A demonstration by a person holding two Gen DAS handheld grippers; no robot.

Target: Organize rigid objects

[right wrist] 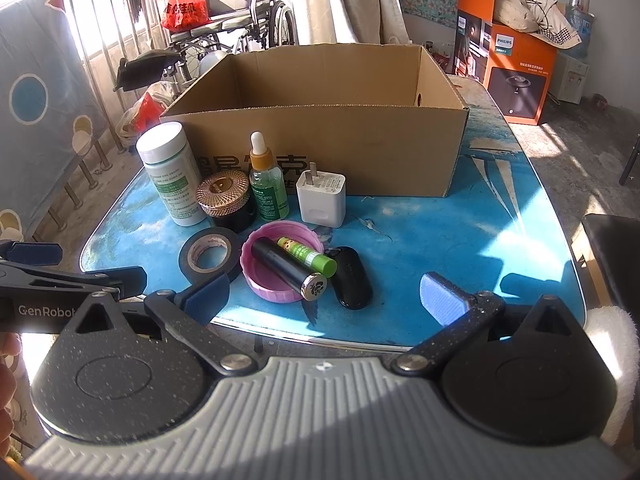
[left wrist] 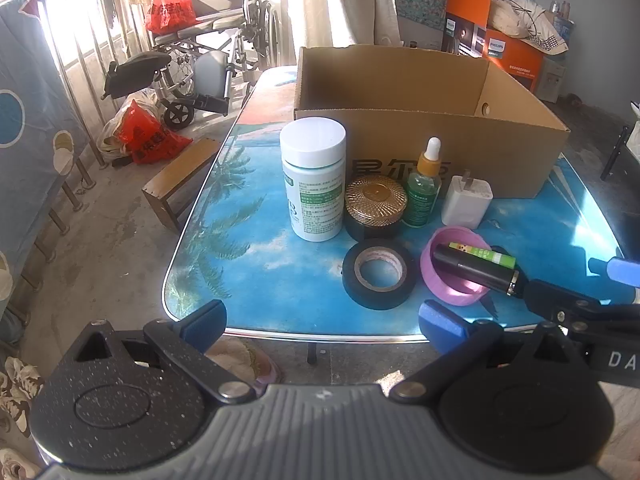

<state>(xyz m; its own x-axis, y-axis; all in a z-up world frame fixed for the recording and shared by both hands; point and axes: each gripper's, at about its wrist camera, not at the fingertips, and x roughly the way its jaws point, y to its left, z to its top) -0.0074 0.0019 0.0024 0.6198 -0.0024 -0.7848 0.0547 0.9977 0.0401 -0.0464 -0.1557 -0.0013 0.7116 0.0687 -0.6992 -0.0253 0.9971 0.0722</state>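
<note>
Here the left hand-held gripper point(left wrist: 322, 322) is hovering over the near edge of the bench point(right wrist: 480, 240), its blue pads spread wide and gripping nothing. The right hand-held gripper point(right wrist: 326, 298) is hanging beside it, equally wide open and equally empty.

Taking the cardboard box point(right wrist: 320, 136) as the landmark: everything to be sorted is sitting in front of its near wall, outside it. Closest to that wall a row is standing: a white pill bottle point(right wrist: 172, 176) towards the left, then a gold-lidded black jar point(right wrist: 228, 198), a dropper bottle point(right wrist: 268, 180) and a white charger plug point(right wrist: 322, 198). Further from the box, nearer the grippers, a roll of black tape point(right wrist: 208, 256) is lying flat, and just right of it a pink lid point(right wrist: 276, 268) is cradling a black tube point(right wrist: 288, 270) and a green lip balm point(right wrist: 308, 256), with a black oval fob point(right wrist: 352, 280) just beside the lid's right.

What shows of the box interior is looking bare, though its floor is hidden behind the near wall. Judging by that, the organizing is barely starting: nothing appears packed, and all nine pieces are waiting.
</note>
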